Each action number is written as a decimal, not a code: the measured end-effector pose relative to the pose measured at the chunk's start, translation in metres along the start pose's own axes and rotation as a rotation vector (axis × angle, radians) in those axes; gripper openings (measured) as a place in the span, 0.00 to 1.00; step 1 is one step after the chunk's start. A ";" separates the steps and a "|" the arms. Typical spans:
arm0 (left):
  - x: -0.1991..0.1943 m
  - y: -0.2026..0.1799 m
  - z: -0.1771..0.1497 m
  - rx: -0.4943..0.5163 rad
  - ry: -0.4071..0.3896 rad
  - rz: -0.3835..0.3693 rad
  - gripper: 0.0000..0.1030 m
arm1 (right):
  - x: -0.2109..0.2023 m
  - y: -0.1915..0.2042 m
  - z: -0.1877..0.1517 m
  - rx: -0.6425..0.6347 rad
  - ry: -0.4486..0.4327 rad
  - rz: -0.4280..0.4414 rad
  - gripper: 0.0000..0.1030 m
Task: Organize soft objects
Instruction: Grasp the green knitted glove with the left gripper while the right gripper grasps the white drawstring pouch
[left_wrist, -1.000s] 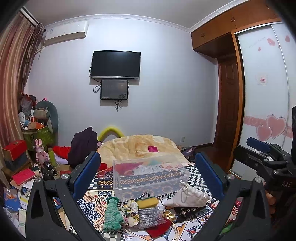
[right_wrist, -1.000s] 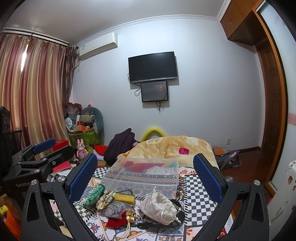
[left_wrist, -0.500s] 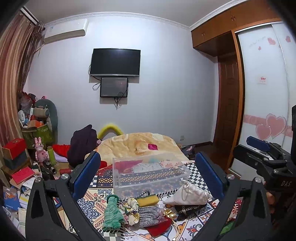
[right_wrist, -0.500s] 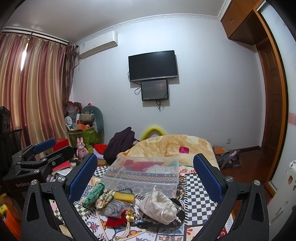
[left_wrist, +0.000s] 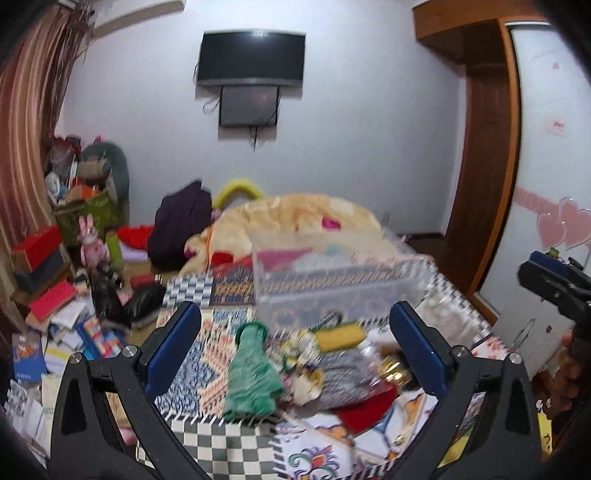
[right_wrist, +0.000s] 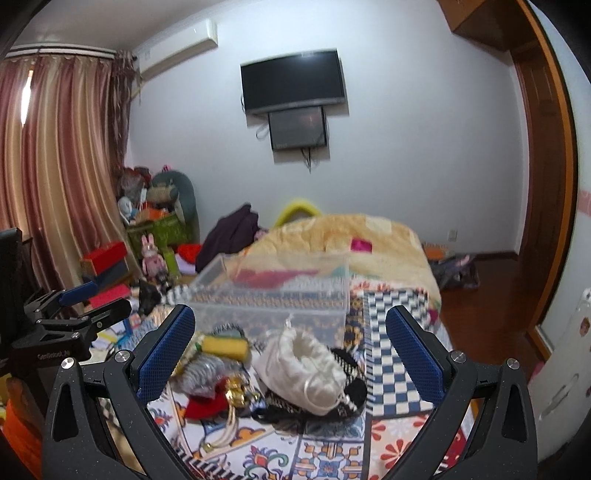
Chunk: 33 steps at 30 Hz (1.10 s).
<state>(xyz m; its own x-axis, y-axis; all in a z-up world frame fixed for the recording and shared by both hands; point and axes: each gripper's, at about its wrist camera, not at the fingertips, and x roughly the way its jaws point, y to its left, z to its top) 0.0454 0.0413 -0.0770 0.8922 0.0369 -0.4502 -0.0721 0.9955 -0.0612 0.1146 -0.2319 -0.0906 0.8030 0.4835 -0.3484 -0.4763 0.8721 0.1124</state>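
above soft pile (right_wrist: 288, 373) | left tongs (left_wrist: 295, 354) apart | right tongs (right_wrist: 290, 354) apart, empty

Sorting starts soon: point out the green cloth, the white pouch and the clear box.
green cloth (left_wrist: 251, 373): left wrist view, middle of its crumpled body.
white pouch (right_wrist: 306, 369): right wrist view, middle of its bulging side.
clear box (right_wrist: 273, 295): right wrist view, front wall.
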 end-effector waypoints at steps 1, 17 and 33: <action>0.006 0.003 -0.003 -0.007 0.019 0.006 1.00 | 0.005 -0.002 -0.003 0.005 0.021 0.003 1.00; 0.068 0.044 -0.049 -0.116 0.216 0.019 1.00 | 0.056 -0.016 -0.031 0.041 0.250 0.030 1.00; 0.082 0.057 -0.065 -0.193 0.309 -0.083 0.33 | 0.070 -0.019 -0.040 0.036 0.323 0.027 0.34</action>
<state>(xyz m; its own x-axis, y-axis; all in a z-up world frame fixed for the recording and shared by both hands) 0.0852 0.0951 -0.1755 0.7236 -0.1008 -0.6828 -0.1142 0.9582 -0.2624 0.1654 -0.2178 -0.1539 0.6323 0.4626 -0.6214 -0.4782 0.8642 0.1568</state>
